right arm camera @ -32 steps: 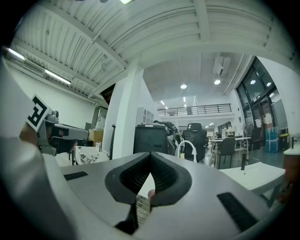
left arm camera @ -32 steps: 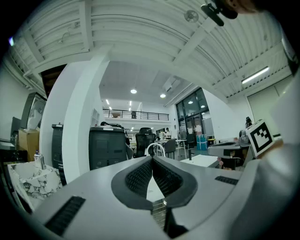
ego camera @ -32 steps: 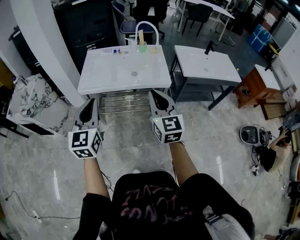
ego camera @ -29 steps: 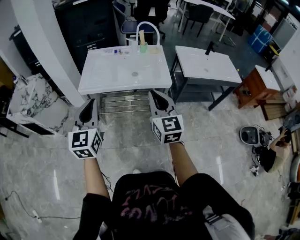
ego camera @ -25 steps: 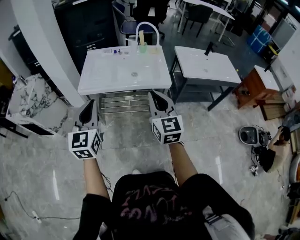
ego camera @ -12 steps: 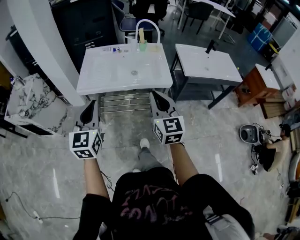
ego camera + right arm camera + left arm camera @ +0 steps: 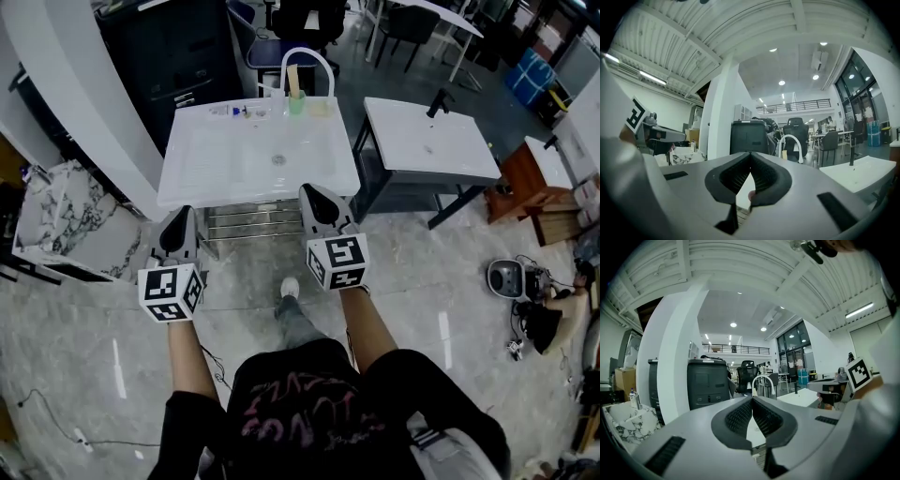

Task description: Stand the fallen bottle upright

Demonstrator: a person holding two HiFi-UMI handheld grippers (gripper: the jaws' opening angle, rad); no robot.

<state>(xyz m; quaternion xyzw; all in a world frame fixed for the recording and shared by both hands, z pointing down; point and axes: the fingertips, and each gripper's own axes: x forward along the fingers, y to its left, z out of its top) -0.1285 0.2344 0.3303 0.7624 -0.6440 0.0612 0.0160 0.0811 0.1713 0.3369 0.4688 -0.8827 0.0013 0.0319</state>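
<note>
A white basin top stands ahead in the head view. At its far edge lie small items, one with a blue part; they are too small to tell a bottle among them. A green cup with a stick stands beside a white arched tap. My left gripper and right gripper hover over the floor, short of the basin's near edge. Both are shut and hold nothing. The left gripper and the right gripper each show their pads meeting at the tip.
A second white table stands right of the basin top. A metal rack sits under the basin top. A marbled block and white pillar are at left, a black cabinet behind. Wooden furniture and floor clutter lie at right.
The person has stepped forward: the basin top has come nearer and a foot now shows between the arms. Both grippers stay shut and side by side.
</note>
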